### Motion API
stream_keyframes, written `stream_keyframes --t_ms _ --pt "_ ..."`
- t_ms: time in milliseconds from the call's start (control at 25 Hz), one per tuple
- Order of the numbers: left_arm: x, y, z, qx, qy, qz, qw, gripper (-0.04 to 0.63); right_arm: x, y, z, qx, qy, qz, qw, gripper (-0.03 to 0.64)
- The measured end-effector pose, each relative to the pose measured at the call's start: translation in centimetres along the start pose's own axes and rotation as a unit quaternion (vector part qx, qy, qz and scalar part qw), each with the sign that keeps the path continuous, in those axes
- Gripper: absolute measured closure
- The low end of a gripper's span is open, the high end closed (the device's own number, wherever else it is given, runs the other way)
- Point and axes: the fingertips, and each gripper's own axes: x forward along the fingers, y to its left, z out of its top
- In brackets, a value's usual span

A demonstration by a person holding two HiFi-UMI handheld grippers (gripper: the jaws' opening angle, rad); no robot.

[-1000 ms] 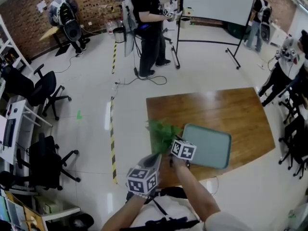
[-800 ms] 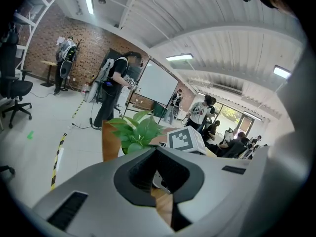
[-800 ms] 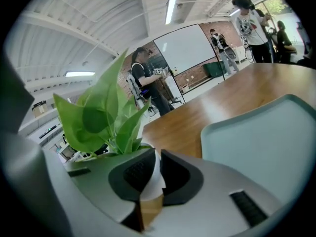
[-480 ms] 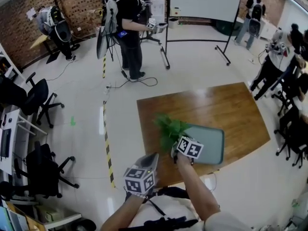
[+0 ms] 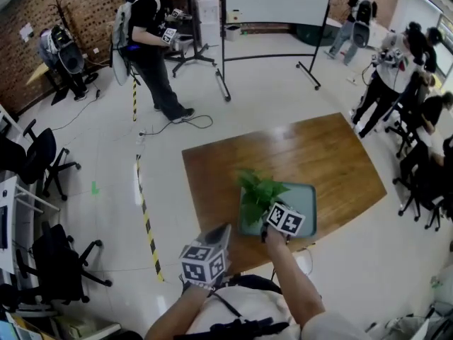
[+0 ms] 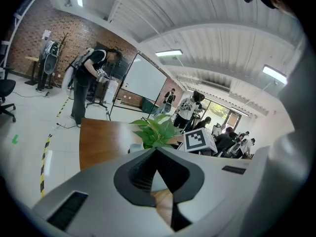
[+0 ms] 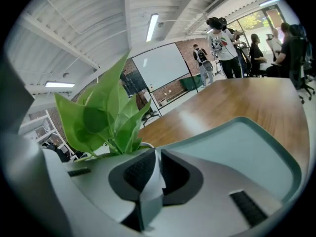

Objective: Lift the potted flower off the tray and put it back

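Over the last second I've carried the potted flower (image 5: 258,193) from above the bare tabletop (image 5: 304,154) back over the left end of the tray (image 5: 303,198). My right tongs (image 7: 155,154) pinch the pot's white rim. I can't tell whether it rests there yet. My left tongs (image 6: 156,151) hang closed and empty. I judge only setting down and letting go remain.

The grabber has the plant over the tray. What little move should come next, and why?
Probably lower it gently straight down. The right gripper is shut on the pot rim, and the plant is over the left part of the tray. Whether the pot touches yet is unclear, so ease down before letting go.
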Motion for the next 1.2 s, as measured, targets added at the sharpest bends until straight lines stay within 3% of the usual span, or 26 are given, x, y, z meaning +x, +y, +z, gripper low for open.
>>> stream_keyframes --t_ms 480,760,1080,1120,1200 --pt "0.3 0.5 -0.1 0.001 0.007 0.006 1.0 0.598 0.0 -1.9 -1.6 0.003 0.005 -0.017 1.0 0.569" --pt "-0.1 0.7 -0.5 0.005 0.014 0.003 0.9999 0.598 -0.5 -1.6 -0.8 0.016 -0.02 -0.012 1.0 0.509" --pt "-2.6 0.7 -0.7 0.017 0.015 -0.022 0.9995 0.598 -7.0 -1.1 2.7 0.035 -0.085 -0.003 0.996 0.505" --pt "-3.3 0.6 -0.9 0.019 0.016 -0.026 0.9994 0.598 -8.4 -0.7 2.8 0.034 -0.093 0.004 0.995 0.552" --pt "-4.8 0.5 -1.2 0.024 0.016 -0.032 0.9991 0.598 -11.5 0.5 2.9 0.025 -0.11 0.017 0.994 0.564"
